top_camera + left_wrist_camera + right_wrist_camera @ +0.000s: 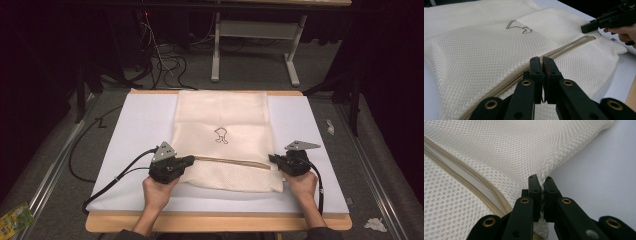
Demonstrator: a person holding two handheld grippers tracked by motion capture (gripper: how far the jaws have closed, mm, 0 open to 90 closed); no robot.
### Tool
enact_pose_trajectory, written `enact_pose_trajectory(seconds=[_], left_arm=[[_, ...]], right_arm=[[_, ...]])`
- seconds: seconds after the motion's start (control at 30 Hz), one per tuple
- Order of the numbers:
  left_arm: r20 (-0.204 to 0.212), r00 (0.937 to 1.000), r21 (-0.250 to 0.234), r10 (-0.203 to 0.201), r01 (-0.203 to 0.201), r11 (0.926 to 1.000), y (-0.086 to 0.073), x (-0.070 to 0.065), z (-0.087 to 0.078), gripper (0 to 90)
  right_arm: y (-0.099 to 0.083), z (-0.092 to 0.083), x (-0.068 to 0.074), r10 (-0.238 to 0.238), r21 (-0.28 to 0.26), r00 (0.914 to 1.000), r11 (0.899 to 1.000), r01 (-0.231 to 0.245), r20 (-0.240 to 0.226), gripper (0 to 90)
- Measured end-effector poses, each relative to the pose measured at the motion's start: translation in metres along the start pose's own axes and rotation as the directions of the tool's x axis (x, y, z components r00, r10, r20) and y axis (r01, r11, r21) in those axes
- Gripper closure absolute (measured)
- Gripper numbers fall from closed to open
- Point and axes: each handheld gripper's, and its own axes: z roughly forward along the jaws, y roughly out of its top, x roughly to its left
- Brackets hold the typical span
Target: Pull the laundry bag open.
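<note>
I am holding my left gripper [189,161] with its jaws pressed together over the zipper [564,47] at the bag's 9 o'clock end; whether they are pinching the pull I cannot tell. My right gripper [541,181] is clamping a fold of mesh at the bag's 3 o'clock edge, the fabric bunching up between the closed jaws. In the high view that right gripper [272,159] is sitting just beside the zipper's far end, and my two hands are coming in from 6 o'clock.

Nothing is lying between the grippers except the mesh bag [220,120] itself. It is lying flat on the white mat [140,120], running from 12 o'clock on the table down toward me. It is cream-coloured, finely netted, with a small dark outline figure [221,135] near its middle and a tan zipper crossing it from 9 to 3 o'clock, which is looking closed along its visible length.

Bare mat is showing at 9, 3 and 6 o'clock of the bag. The wooden table edge [215,222] is running along 6 o'clock, close to my wrists. A black cable [115,177] is trailing off the left gripper toward 8 o'clock.
</note>
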Motion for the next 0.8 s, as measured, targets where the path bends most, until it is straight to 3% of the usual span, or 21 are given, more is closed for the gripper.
enact_pose_trajectory(seconds=[0.23, 0.8], left_arm=[[-0.002, 0.9998, -0.003, -0.017, 0.017, 0.9998, -0.0020, 0.0051, -0.0059, 87.2], [-0.013, 0.9999, 0.003, -0.002, 0.002, 1.0000, -0.0039, 0.0058, -0.0096, 87.2]], right_arm=[[0.0003, -0.0001, -0.0007, 0.006, 0.002, 1.0000, 1.000, -0.006, 0.001, 88.2], [0.0055, -0.0020, 0.0013, -0.002, -0.006, 1.0000, 1.000, 0.002, 0.001, 88.2]])
